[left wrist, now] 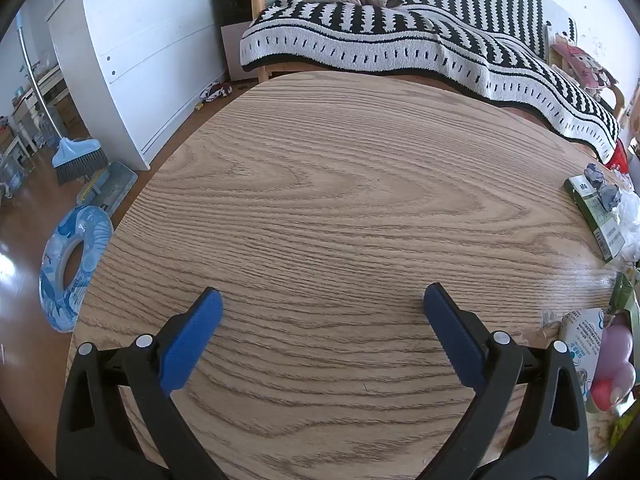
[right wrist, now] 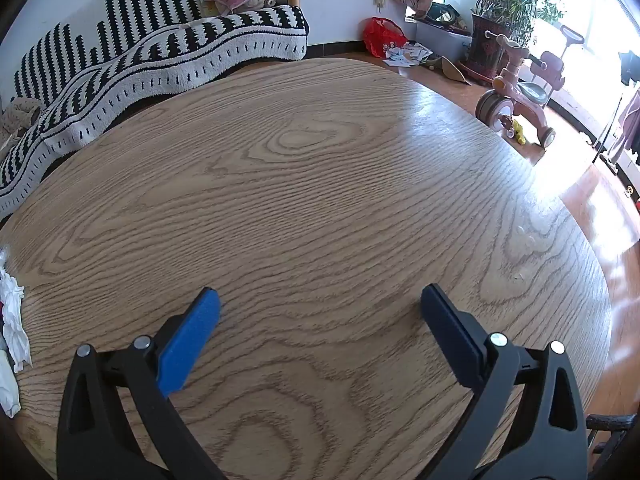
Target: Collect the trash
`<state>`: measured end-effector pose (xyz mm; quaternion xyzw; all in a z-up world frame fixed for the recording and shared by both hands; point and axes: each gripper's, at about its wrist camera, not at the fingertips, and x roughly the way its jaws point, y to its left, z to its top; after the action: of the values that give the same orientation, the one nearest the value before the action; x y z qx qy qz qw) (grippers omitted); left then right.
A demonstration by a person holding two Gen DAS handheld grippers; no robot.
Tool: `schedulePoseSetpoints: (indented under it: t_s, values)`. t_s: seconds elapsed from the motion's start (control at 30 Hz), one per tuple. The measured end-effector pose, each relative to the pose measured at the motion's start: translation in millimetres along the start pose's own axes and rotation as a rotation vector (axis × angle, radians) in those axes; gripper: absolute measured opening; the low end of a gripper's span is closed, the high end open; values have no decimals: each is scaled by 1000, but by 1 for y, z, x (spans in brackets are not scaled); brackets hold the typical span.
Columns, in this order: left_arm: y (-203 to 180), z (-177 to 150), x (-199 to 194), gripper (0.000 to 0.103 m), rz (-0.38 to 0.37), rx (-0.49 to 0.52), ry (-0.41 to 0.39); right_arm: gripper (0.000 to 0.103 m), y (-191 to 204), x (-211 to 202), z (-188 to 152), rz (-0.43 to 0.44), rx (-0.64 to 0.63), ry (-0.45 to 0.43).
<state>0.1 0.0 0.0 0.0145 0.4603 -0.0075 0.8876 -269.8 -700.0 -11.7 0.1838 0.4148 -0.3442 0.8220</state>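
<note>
Trash lies at the right edge of the wooden table (left wrist: 328, 184) in the left wrist view: a green carton (left wrist: 596, 216), two grey crumpled wads (left wrist: 602, 186), clear plastic wrap (left wrist: 630, 220), a printed packet (left wrist: 582, 332) and a pink and red object (left wrist: 614, 364). My left gripper (left wrist: 322, 300) hovers over bare wood to the left of them, open, with nothing between its blue pads. In the right wrist view, crumpled white tissue (right wrist: 12, 320) lies at the left edge of the table (right wrist: 320, 168). My right gripper (right wrist: 318, 300) is open over bare wood, to the right of the tissue.
A sofa with a black and white striped blanket (left wrist: 420, 36) stands behind the table. A white cabinet (left wrist: 136, 52), a broom (left wrist: 76, 156) and a blue swim ring (left wrist: 74, 264) are on the floor to the left. A pink tricycle (right wrist: 520, 92) and a potted plant (right wrist: 504, 12) stand to the right.
</note>
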Motion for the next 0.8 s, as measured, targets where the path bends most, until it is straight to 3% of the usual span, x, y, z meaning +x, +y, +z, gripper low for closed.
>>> schedulePoseSetpoints:
  t_s: [0.8]
  values:
    - [0, 0, 0, 97, 0, 0, -1, 97, 0, 0, 0, -3, -2, 6]
